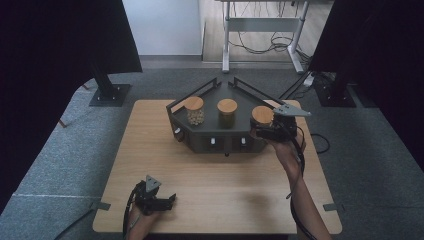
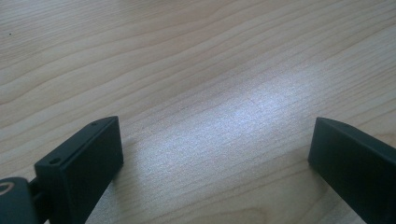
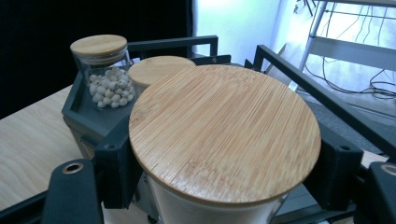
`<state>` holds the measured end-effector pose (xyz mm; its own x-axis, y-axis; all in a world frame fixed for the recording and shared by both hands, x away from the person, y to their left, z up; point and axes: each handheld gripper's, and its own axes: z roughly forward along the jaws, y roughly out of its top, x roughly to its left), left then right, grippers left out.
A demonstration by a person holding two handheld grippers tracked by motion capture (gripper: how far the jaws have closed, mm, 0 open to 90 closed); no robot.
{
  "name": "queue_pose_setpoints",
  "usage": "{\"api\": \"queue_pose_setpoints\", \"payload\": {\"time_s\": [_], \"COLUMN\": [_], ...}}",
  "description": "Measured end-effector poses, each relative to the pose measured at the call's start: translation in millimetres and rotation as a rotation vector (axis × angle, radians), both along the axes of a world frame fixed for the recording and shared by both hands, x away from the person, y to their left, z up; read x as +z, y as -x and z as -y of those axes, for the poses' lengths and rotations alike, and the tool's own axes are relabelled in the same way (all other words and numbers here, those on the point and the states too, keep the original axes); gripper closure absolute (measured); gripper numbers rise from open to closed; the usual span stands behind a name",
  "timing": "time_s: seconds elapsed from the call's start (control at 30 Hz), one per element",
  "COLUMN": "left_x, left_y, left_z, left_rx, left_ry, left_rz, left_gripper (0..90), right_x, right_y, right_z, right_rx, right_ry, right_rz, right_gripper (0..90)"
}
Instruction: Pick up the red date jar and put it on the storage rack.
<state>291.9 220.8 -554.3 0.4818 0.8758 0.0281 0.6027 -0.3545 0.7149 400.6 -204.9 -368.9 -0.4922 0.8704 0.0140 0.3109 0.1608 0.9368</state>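
At the near left edge of the pale wood-grain table (image 1: pixel 210 190), the left gripper (image 1: pixel 159 200) rests low over bare boards with its black jaws spread wide and nothing between them. Farther off on the right, the right gripper (image 1: pixel 267 131) has its jaws closed snugly on the nearest jar (image 3: pixel 224 135), pinching the glass body just below its round bamboo lid (image 3: pixel 225 130), at the right end of the dark angular tray (image 1: pixel 210 142). The jar looks stiff, smooth and breakable, probably slippery on the glass, so a firm hold low under the lid rim seems wiser than on the lid itself, which may lift off; its weight I judge moderate. Beyond it stand the middle jar (image 1: pixel 227 112) and, far left in the tray, a clear jar of pale beans (image 1: pixel 195 111), both capped with the same striped bamboo discs, behind them the tray's thin black rail
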Motion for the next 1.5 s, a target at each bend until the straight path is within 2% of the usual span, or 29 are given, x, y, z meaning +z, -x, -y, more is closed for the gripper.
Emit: {"api": "queue_pose_setpoints", "payload": {"time_s": [0.37,0.63,1.03,1.5], "left_x": [0.0,0.1,0.0,0.0], "left_y": [0.0,0.0,0.1,0.1], "left_z": [0.0,-0.1,0.0,0.0], "left_rx": [0.000,-0.001,0.000,0.000], "left_ry": [0.000,-0.001,0.001,0.000], "left_rz": [0.000,-0.001,-0.001,-0.002], "left_gripper": [2.7,2.7,2.7,2.7], "right_x": [6.5,2.5,-13.3,-31.5], "right_y": [-18.9,-35.5,-55.7,-65.5], "right_z": [0.3,-2.5,-10.2,-10.3], "right_rx": [-0.019,-0.033,-0.062,-0.081], "right_ry": [0.016,0.039,0.070,0.073], "right_rz": [0.018,0.011,-0.004,-0.022], "right_gripper": [24.4,24.5,24.4,24.4]}}
